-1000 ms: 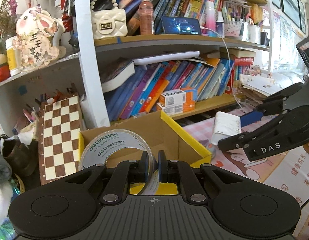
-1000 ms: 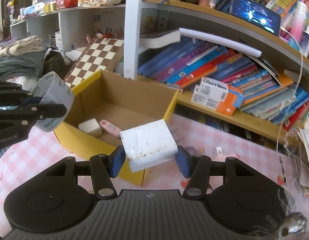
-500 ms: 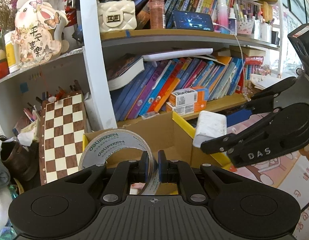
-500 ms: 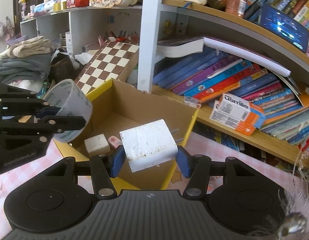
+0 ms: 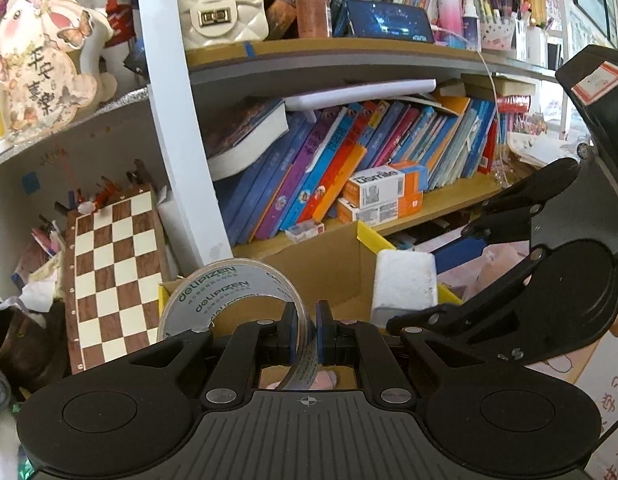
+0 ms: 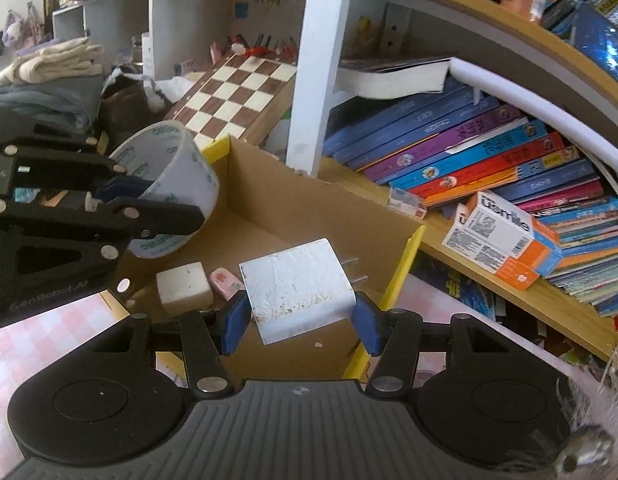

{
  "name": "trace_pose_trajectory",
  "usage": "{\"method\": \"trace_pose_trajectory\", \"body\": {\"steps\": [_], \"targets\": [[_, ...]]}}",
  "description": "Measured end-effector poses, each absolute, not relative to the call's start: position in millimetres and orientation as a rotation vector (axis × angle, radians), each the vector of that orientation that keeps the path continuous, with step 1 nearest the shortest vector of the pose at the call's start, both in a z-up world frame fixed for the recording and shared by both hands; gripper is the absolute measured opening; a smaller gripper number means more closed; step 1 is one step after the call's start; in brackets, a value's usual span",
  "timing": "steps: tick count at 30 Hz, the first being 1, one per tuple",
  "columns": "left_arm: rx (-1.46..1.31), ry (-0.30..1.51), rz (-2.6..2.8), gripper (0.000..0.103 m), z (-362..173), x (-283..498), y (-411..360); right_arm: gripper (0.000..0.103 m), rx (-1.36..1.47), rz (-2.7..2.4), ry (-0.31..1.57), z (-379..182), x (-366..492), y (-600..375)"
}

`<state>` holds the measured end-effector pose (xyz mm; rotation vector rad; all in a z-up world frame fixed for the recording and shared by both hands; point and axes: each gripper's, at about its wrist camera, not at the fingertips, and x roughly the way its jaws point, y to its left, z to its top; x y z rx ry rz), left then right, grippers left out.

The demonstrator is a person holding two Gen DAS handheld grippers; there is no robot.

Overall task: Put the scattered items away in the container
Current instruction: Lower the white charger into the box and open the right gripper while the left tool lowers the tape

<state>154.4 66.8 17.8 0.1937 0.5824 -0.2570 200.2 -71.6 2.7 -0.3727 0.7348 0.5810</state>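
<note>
An open cardboard box [image 6: 309,208] with yellow-taped edges stands below the bookshelf. My left gripper [image 5: 307,326] is shut on the rim of a clear tape roll [image 5: 229,292] and holds it over the box's left side; the tape roll [image 6: 177,184] also shows in the right wrist view. A white charger plug [image 6: 299,288] with metal prongs sits clamped in my right gripper [image 6: 301,322], over the box's near right corner. The plug [image 5: 405,284] shows in the left wrist view too. Inside the box lie a white block [image 6: 184,286] and a pink eraser [image 6: 223,280].
A chessboard [image 5: 113,276] leans behind the box at the left. Slanted books [image 6: 469,152] and a white and orange carton [image 6: 497,236] fill the shelf behind it. A pink checked cloth [image 6: 37,340] covers the table. Folded clothes [image 6: 49,80] lie at far left.
Both grippers have moved with their loads toward the box and now hang over it. The box looks closer and larger in both views.
</note>
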Motion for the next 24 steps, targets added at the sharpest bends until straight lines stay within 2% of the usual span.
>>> {"method": "trace_pose_trajectory", "body": {"steps": [24], "targets": [[0.167, 0.73, -0.287, 0.008, -18, 213, 73, 0.053, -0.47, 0.68, 0.828, -39, 232, -44]]}}
